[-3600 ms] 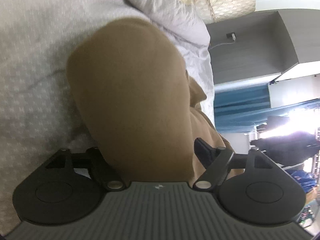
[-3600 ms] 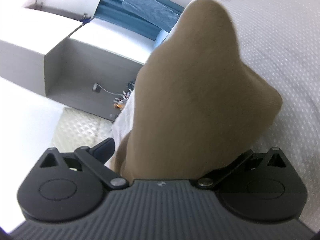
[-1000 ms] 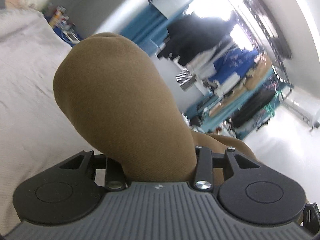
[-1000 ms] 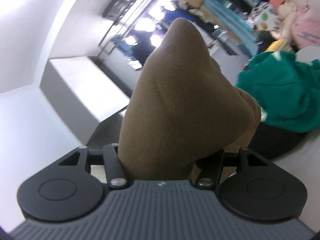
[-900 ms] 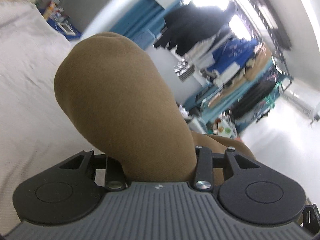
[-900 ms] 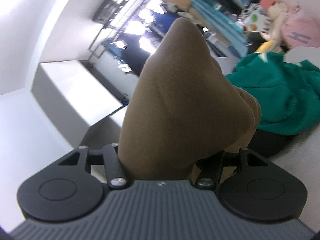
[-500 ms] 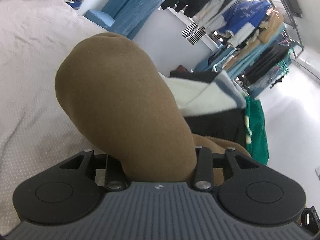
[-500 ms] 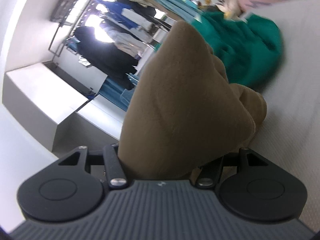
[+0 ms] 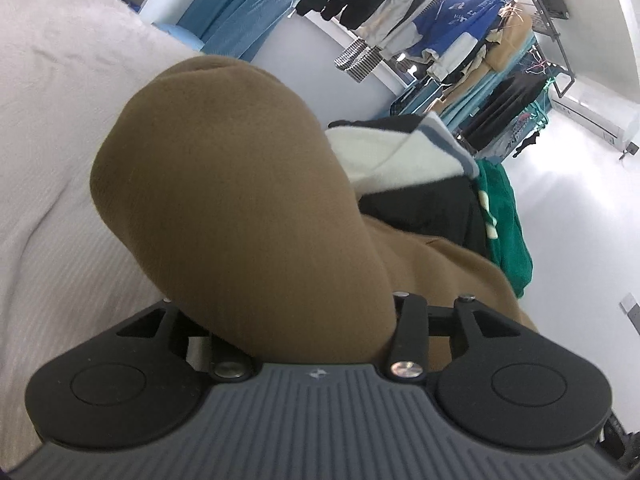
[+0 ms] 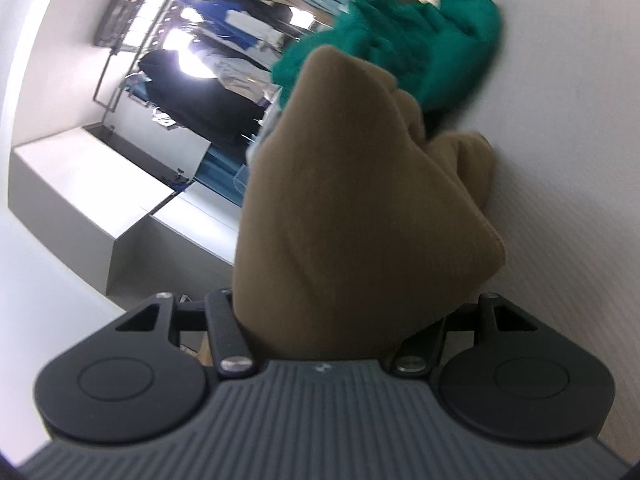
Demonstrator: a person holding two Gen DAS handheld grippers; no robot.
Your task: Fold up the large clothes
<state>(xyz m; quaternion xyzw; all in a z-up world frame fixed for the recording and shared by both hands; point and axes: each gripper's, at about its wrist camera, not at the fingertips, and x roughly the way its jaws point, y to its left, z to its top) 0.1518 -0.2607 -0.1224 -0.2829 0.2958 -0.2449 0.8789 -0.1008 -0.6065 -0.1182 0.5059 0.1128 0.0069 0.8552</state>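
Brown garment [image 9: 240, 208] bunched between jaws of left gripper [image 9: 304, 320] and right gripper [image 10: 320, 312] — each clamped on fistful of cloth, fingers buried; left jaws just easing wider, cloth between them yet. Step in hand, by my reading: laying held edge down onto white bedspread [image 9: 52, 128] to make fold. Next calls for flat placement, then release; green garment [image 10: 420, 44] ahead of right gripper — keep clear. Long axis, facing: cannot tell; cloth fills both views.
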